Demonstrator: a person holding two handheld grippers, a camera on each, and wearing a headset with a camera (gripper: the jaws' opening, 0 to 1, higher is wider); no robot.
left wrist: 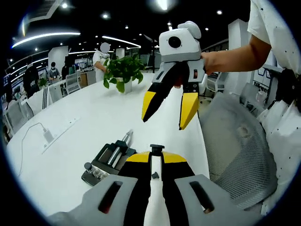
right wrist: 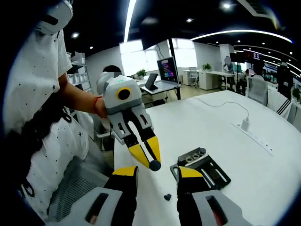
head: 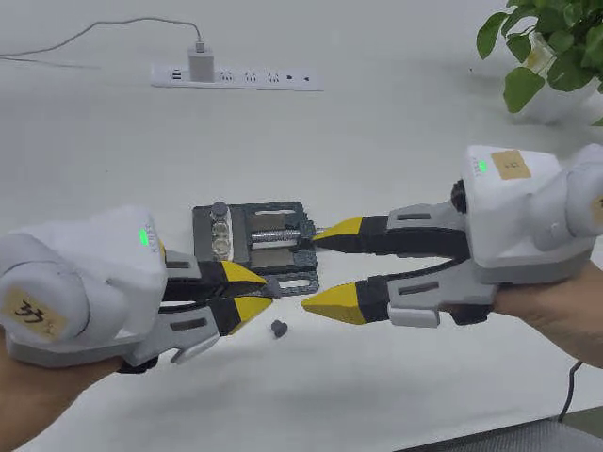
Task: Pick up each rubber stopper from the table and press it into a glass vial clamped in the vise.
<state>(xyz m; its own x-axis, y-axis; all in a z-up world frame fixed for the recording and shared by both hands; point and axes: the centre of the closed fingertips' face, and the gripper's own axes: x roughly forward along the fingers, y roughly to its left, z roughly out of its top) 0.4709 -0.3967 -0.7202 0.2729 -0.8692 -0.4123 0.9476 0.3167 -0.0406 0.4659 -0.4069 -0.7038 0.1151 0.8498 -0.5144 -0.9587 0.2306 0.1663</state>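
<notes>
The left claw pinches a dark stopper near the vise, with a loose stopper on the table

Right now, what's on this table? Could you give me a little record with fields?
Left hand-held gripper: shut on a small dark rubber stopper
Right hand-held gripper: open, empty
Dark metal vise: on the white table, near both grippers
Clear glass vials: clamped in the vise
Loose dark stopper: lying on the table, nearer the person than the vise
Background: white power strip, green potted plant
</notes>
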